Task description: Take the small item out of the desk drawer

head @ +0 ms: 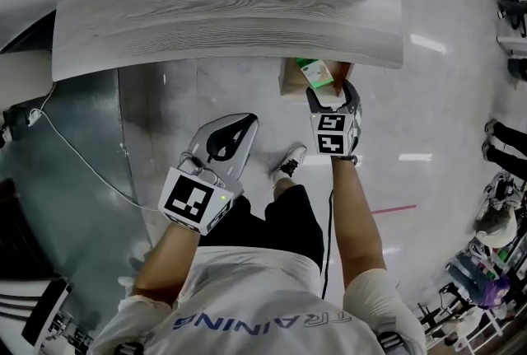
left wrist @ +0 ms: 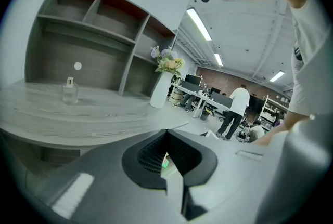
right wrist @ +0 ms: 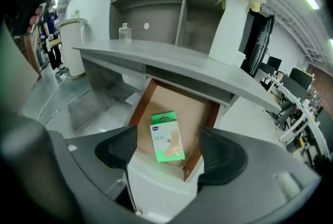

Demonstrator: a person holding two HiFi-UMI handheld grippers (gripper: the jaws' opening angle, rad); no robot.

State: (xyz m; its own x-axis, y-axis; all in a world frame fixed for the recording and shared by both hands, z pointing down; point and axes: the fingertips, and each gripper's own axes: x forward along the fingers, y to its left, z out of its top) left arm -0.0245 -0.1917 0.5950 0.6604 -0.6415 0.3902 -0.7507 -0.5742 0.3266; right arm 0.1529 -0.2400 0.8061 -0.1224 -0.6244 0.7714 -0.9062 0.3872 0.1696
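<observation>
so far the drawer [right wrist: 177, 97] stands open, with the box [right wrist: 167, 137] inside it untouched below the wide-open, empty right hand-held gripper [right wrist: 169, 157].

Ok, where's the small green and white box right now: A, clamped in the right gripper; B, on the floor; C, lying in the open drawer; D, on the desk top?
C: the box lies flat on the bottom of the open drawer, with the right gripper's jaws apart and not touching it.
</observation>
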